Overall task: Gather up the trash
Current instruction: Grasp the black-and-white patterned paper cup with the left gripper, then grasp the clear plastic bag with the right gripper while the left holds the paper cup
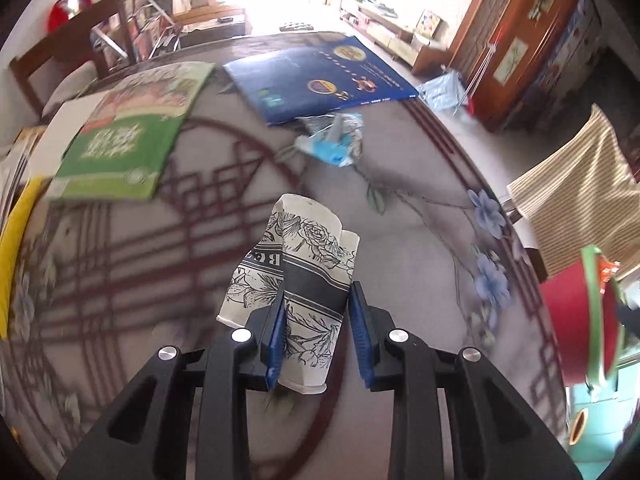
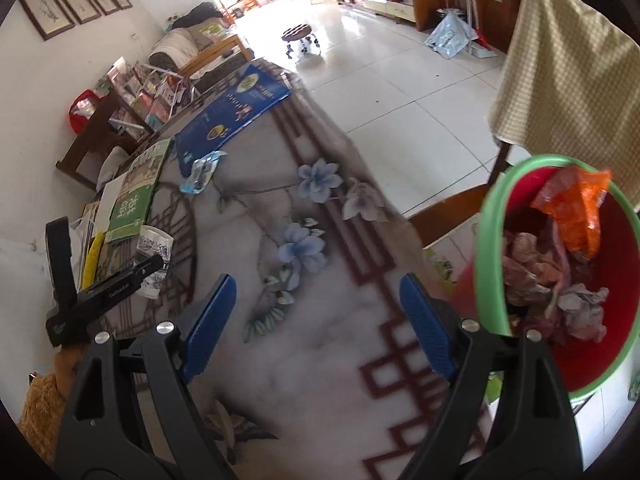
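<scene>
While left gripper (image 1: pixel 318 312) pinches crushed cup (image 1: pixel 298 276), right gripper (image 2: pixel 316 324) wide, empty; bin (image 2: pixel 490 256) holds wrappers.

A crushed paper cup (image 1: pixel 296 276) with black floral print lies on the worktop (image 1: pixel 400 208). A crumpled blue wrapper (image 1: pixel 332 142) sits farther off. The red, green-rimmed bin (image 2: pixel 560 264) holds crumpled trash.
</scene>
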`<state>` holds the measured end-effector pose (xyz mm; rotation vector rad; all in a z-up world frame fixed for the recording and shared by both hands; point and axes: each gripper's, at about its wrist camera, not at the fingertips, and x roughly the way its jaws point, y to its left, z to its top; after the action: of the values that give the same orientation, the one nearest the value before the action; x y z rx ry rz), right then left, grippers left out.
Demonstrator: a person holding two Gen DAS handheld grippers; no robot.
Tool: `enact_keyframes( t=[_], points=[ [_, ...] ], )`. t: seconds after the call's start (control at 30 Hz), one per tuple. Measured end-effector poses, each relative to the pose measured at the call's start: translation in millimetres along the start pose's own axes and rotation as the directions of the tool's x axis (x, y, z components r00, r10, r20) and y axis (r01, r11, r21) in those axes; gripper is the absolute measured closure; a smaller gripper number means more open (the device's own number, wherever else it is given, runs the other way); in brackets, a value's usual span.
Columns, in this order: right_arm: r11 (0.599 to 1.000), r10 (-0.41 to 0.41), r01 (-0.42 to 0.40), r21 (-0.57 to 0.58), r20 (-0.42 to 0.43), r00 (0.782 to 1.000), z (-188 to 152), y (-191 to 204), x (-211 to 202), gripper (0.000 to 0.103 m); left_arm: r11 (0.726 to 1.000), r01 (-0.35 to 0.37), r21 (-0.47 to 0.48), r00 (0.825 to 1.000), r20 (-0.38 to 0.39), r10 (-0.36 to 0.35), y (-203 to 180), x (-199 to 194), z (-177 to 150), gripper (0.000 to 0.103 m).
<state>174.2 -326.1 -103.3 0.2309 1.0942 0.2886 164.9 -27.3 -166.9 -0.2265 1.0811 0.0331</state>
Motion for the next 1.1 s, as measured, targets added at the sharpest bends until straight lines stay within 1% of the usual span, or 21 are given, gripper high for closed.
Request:
enact_keyframes(
  t=[0.1,0.17,0.3,0.37,0.47,0.6,0.83,0.9,0.97,1.0,1.03,1.07,1.1],
  points=[
    [0.998,0.049,-0.051,-0.034,-0.044,0.998,12,37,35,0.021,1.000,-0.003,-0.008,1.000,0.007,0.003,23,-21,-24,0.076],
    [0.996,0.067,-0.070,-0.049,-0.062,0.996,22,60,61,0.021,0.999,-0.004,-0.032,1.000,-0.001,0.004,42,-33,-42,0.076],
    [0.995,0.075,-0.080,-0.052,-0.094,0.993,46,97,112,0.021,0.998,-0.008,-0.062,1.000,-0.011,0.008,69,-47,-64,0.076],
    [0.997,0.049,-0.055,-0.059,-0.098,0.994,57,112,133,0.021,0.997,-0.013,-0.075,1.000,-0.016,0.012,79,-48,-71,0.075],
    [0.998,0.022,-0.028,-0.063,-0.101,0.995,72,129,161,0.021,0.996,-0.013,-0.090,1.000,-0.024,0.010,93,-46,-73,0.075],
    [0.996,-0.026,0.017,-0.085,-0.102,0.994,92,146,190,0.021,0.994,0.008,-0.107,1.000,-0.017,-0.010,106,-45,-69,0.075],
    [0.993,-0.070,0.059,-0.106,-0.105,0.992,117,168,226,0.021,0.990,0.029,-0.135,0.999,-0.020,-0.032,115,-39,-65,0.075],
    [0.990,-0.082,0.068,-0.125,-0.108,0.991,121,174,234,0.023,0.988,0.029,-0.149,0.999,-0.020,-0.032,119,-39,-67,0.075],
    [0.989,-0.080,0.064,-0.136,-0.116,0.990,123,179,239,0.035,0.986,0.025,-0.163,0.999,-0.022,-0.029,123,-39,-69,0.075],
    [0.988,-0.077,0.059,-0.142,-0.127,0.989,122,181,242,0.046,0.985,0.023,-0.171,0.999,-0.021,-0.027,125,-40,-70,0.075],
    [0.987,-0.074,0.051,-0.153,-0.144,0.987,121,183,245,0.053,0.984,0.021,-0.176,0.999,-0.021,-0.025,127,-40,-70,0.075],
    [0.985,-0.074,0.047,-0.164,-0.159,0.985,120,185,248,0.065,0.983,0.019,-0.181,0.999,-0.022,-0.023,128,-40,-71,0.075],
    [0.983,-0.076,0.047,-0.176,-0.164,0.983,119,186,247,0.066,0.982,0.018,-0.189,0.999,-0.024,-0.023,130,-40,-71,0.075]
  ],
)
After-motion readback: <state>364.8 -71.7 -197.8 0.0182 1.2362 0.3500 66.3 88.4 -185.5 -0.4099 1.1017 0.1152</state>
